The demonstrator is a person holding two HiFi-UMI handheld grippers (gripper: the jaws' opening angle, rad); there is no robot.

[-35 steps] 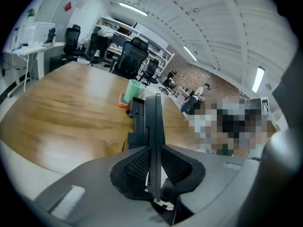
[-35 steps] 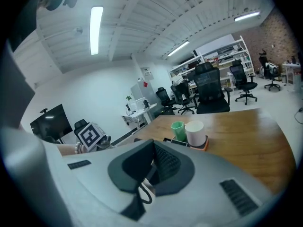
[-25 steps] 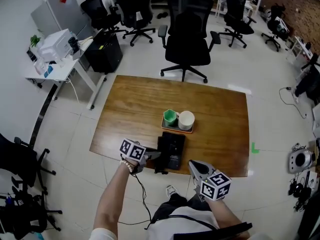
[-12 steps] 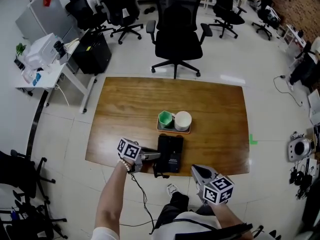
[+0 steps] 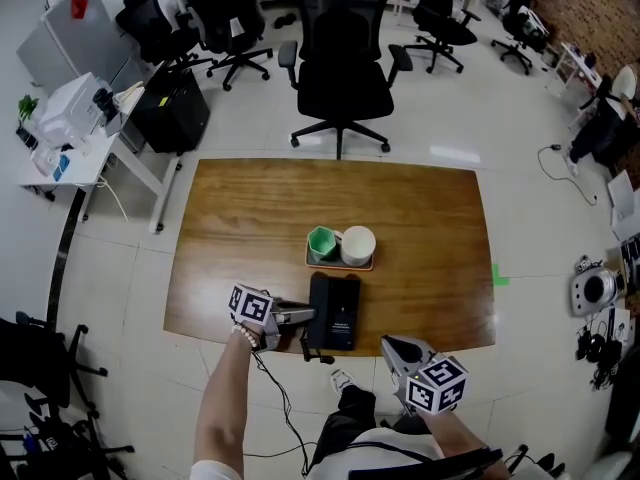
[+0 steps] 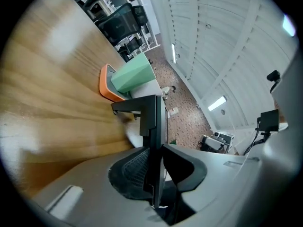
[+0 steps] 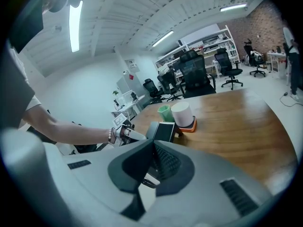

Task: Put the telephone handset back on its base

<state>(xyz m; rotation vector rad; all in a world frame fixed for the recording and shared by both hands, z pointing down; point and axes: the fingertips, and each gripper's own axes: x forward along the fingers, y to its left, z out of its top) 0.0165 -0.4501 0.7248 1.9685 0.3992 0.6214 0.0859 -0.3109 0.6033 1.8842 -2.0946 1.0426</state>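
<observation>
A black telephone base [image 5: 340, 311] sits near the front edge of the wooden table [image 5: 250, 218]. The black handset [image 5: 316, 316] lies along the base's left side. My left gripper [image 5: 303, 316] reaches it from the left. In the left gripper view the handset [image 6: 154, 122] stands edge-on between the pads of that gripper [image 6: 158, 150]; the jaws are opening but still touch it. My right gripper [image 5: 393, 346] hangs off the table's front edge, shut and empty. From the right gripper view, beyond its own closed jaws [image 7: 152, 148], I see the phone [image 7: 163, 131].
An orange tray [image 5: 340, 264] just behind the phone holds a green cup [image 5: 321, 243] and a white cup [image 5: 358, 246]. A black office chair [image 5: 340, 63] stands behind the table. A cord [image 5: 275, 388] hangs from the table's front edge.
The left gripper stays at the phone's left side with the handset between its jaws. The right gripper has hardly moved. The head camera has shifted a little.
</observation>
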